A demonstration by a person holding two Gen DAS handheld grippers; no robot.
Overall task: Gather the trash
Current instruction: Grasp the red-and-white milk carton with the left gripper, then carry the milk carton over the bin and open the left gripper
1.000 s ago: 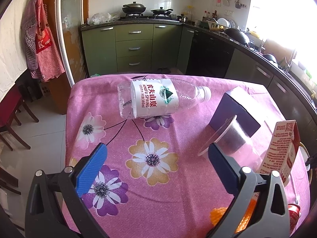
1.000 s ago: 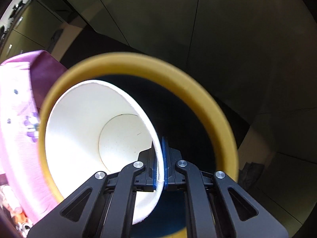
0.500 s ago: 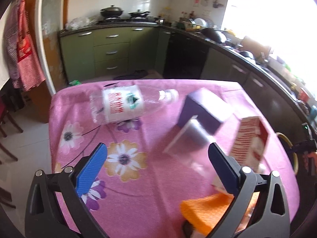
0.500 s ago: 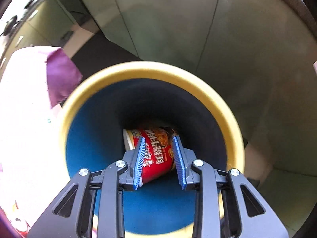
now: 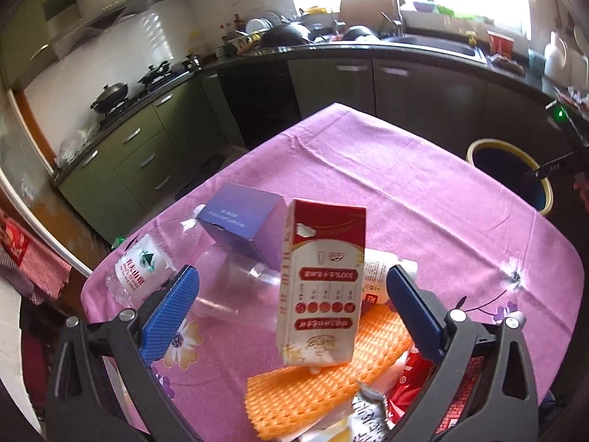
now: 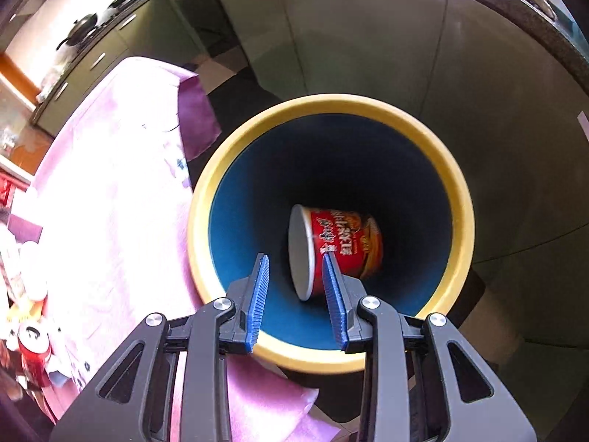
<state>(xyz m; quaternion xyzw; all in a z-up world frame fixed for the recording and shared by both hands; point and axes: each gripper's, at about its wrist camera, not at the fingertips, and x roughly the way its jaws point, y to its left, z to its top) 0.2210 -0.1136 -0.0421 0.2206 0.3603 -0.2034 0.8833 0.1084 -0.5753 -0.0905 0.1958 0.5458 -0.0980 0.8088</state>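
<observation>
Each hand-held gripper [image 6: 296,298] has black cut-out arms, silver screws and ribbed blue pads [image 5: 169,311].

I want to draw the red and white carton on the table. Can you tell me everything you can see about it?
The carton is a tall cardboard box, red on top and white below, with red print and a row of red dots. It stands upright on the pink flowered tablecloth, its bottom edge on an orange foam net. A purple box and a clear cup lie behind it. Nothing grips it.
</observation>
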